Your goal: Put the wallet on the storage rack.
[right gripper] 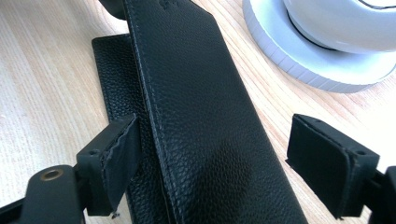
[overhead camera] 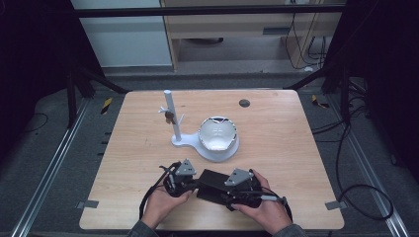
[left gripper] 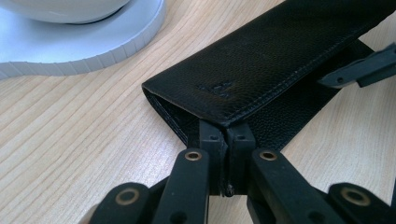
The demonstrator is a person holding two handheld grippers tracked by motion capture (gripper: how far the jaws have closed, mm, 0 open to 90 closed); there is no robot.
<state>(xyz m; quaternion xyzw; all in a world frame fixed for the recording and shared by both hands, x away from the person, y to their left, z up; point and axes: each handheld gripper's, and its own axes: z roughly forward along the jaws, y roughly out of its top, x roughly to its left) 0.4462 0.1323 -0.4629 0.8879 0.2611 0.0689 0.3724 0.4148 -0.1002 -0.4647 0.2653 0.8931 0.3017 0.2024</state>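
A black leather case (overhead camera: 211, 182) lies on the wooden table near its front edge, between the two hands. My left gripper (left gripper: 227, 135) is shut on the near end of the case (left gripper: 261, 65), pinching the stitched edge of its upper layer. In the high view the left gripper (overhead camera: 195, 183) sits at the case's left end. My right gripper (right gripper: 222, 158) stands open, one jaw on either side of the case (right gripper: 196, 93), with neither jaw touching the leather. In the high view the right gripper (overhead camera: 230, 190) is over the case's right end.
A white stand with a round ribbed base (overhead camera: 217, 152) and a white bowl-shaped shell (overhead camera: 217, 132) on it sits just beyond the case. Its thin post (overhead camera: 171, 114) with short pegs rises at the left. The base (left gripper: 79, 46) (right gripper: 303, 58) lies close to both grippers.
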